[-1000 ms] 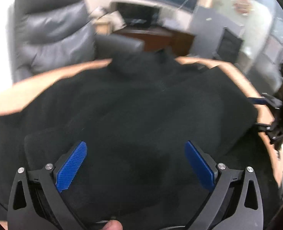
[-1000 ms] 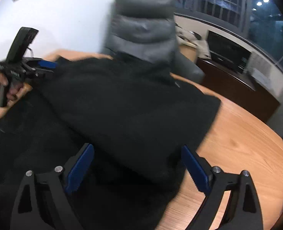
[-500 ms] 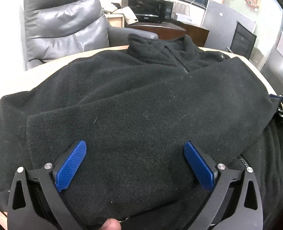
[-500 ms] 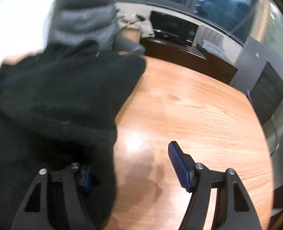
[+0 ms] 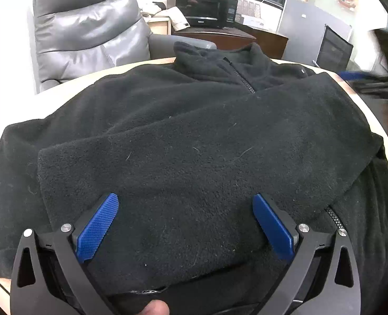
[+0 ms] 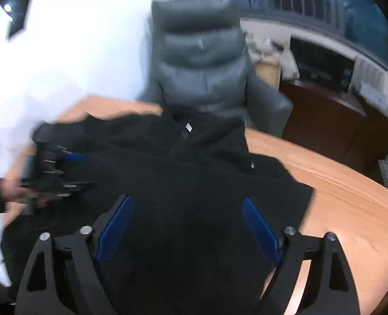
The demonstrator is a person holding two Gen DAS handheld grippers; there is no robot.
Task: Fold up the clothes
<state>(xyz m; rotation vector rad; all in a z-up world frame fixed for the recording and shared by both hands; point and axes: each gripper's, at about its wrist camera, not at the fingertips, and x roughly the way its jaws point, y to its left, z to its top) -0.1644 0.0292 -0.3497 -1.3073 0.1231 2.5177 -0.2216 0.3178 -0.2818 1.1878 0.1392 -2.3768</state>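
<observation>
The black fleece jacket (image 5: 194,136) lies spread on the wooden worktop (image 6: 338,204), collar (image 5: 215,60) toward the grey leather chair (image 5: 86,34) beyond the jacket's far edge, zipper (image 5: 242,78) partly closed. One sleeve (image 5: 220,157) is laid across the jacket's chest, so the fold appears to be under way.

Handling — judged from the thick, napped pile, the fabric is soft, limp and fairly bulky. It should not slip in the blue pads, but it will sag and drag unless lifted clear. Take hold at an edge or seam: the hem near the lower zipper end, or a shoulder beside the collar. A pinch in mid-panel would likely gather only one layer.

The left gripper (image 5: 186,225) hovers over the jacket's near side, jaws spread wide and holding nothing. The right gripper (image 6: 188,231) is over the jacket's other side, jaws likewise wide and empty; that view is motion-blurred. A dark cabinet (image 6: 338,126) stands beyond the worktop, behind the jacket.
</observation>
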